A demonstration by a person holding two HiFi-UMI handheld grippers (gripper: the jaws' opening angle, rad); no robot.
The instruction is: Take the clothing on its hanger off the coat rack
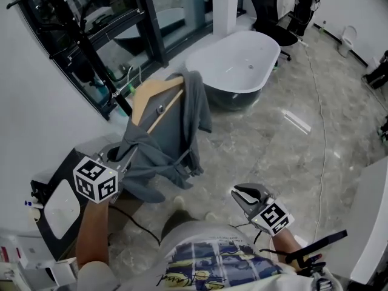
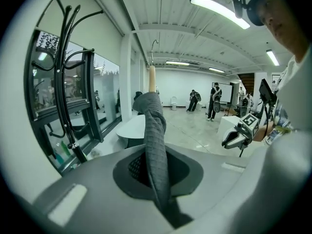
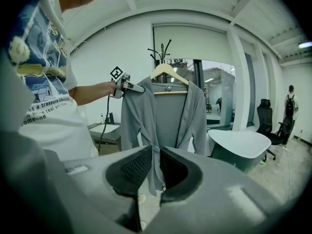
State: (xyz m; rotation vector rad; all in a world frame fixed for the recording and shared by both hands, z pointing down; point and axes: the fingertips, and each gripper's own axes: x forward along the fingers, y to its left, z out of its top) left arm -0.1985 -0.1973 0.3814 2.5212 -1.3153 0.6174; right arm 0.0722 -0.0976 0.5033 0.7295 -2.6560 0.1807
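Note:
A grey garment hangs on a wooden hanger, held out in the air to the right of the black coat rack. My left gripper is shut on the garment's shoulder at one end of the hanger. In the left gripper view the cloth runs up from between the jaws, and the hanger's hook touches nothing. My right gripper stays low at the right, open by a narrow gap with nothing in it. From there it faces the garment, the hanger and the left gripper.
A white bathtub stands on the marble floor beyond the garment. Behind the rack runs a dark-framed window. A black office chair stands at the back. A dark table with a white panel sits at my lower left. People stand far off.

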